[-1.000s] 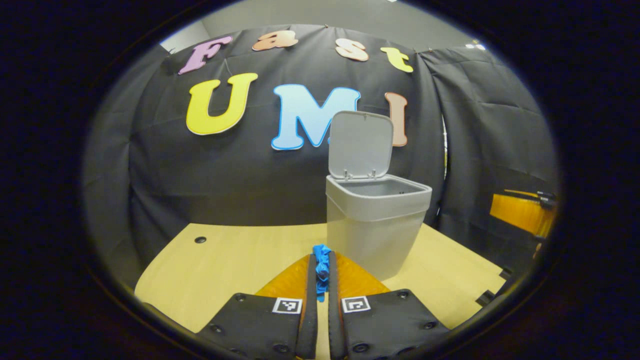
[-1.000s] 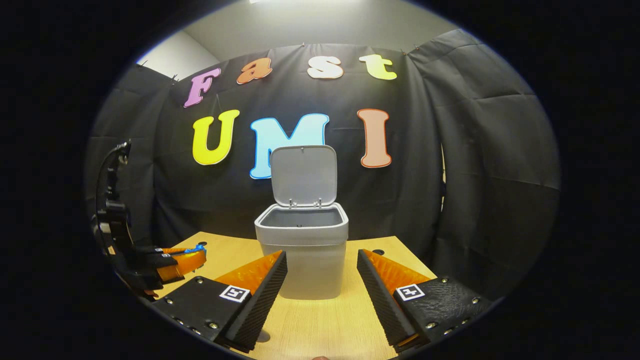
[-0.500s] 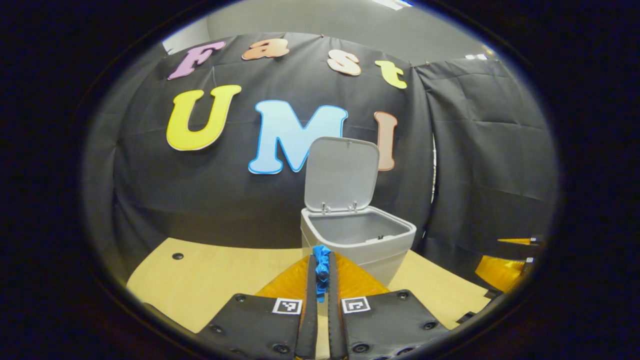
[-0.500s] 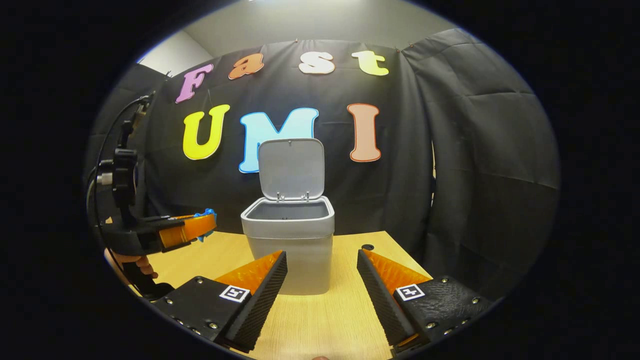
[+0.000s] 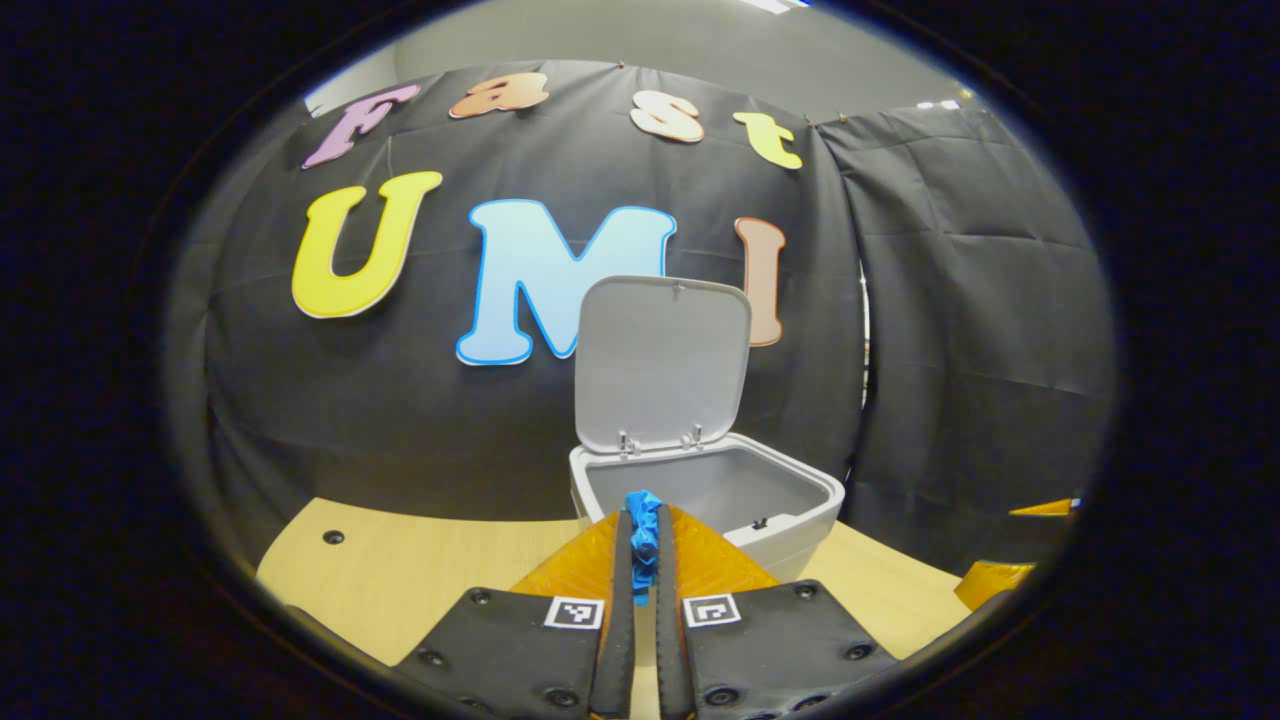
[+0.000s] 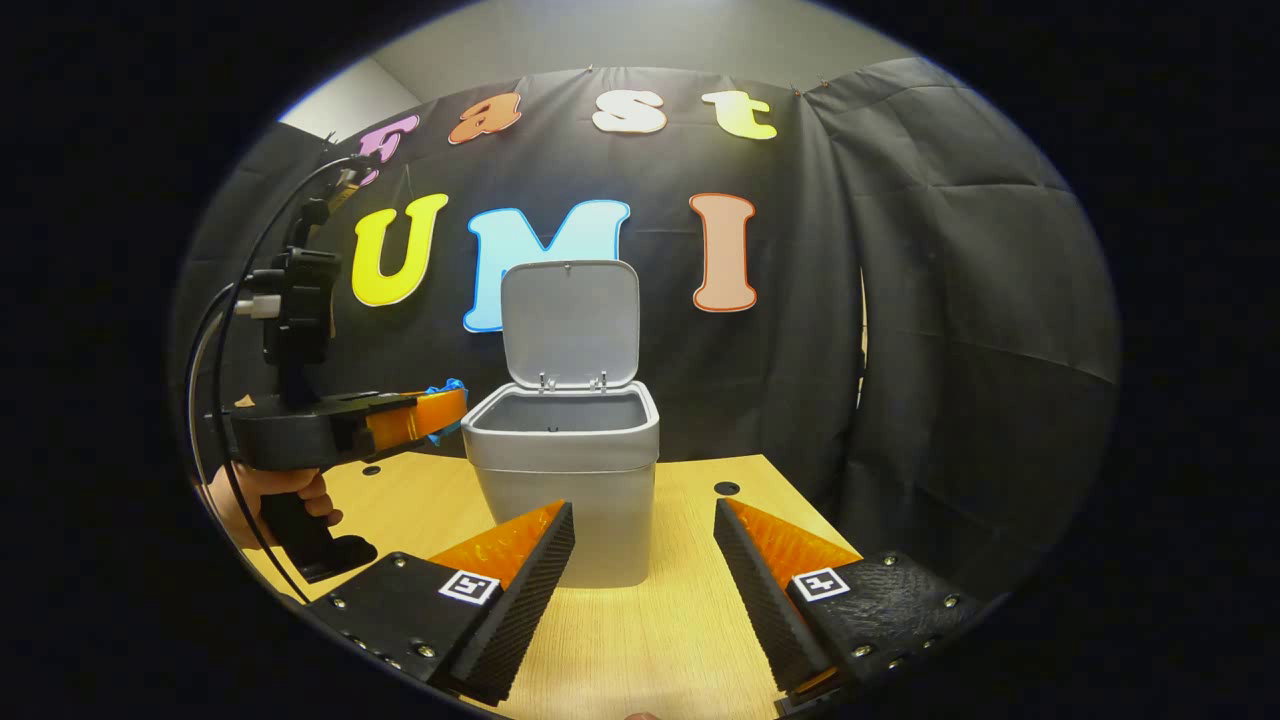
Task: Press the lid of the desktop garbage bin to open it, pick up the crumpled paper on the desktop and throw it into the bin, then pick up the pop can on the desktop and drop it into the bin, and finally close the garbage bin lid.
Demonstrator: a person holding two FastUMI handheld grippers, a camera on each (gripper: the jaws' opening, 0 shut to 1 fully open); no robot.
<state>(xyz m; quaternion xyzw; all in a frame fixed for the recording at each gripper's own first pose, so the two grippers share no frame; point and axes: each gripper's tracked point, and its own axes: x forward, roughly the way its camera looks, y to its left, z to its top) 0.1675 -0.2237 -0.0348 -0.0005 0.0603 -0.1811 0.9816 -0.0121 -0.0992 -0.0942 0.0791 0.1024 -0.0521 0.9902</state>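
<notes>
The grey garbage bin [image 5: 705, 500] [image 6: 565, 480] stands on the wooden desktop with its lid [image 5: 662, 362] [image 6: 568, 322] upright and open. My left gripper [image 5: 642, 520] is shut on a blue crumpled paper [image 5: 642, 530], held at the bin's near rim, level with the opening. In the right gripper view the left gripper [image 6: 450, 402] comes in from the left, the blue paper [image 6: 445, 392] at its tip just beside the bin's rim. My right gripper [image 6: 642, 545] is open with nothing between its fingers, low in front of the bin.
The wooden desktop [image 6: 650, 640] [image 5: 400, 580] has small cable holes [image 5: 333, 537] [image 6: 727, 488]. A hand [image 6: 270, 495] grips the left gripper's handle, with a black cable looping above it. Black cloth walls stand close behind and to the right of the bin.
My left gripper has risen and moved forward with the blue paper, from beside the bin's body to its rim. The right gripper has barely moved.
</notes>
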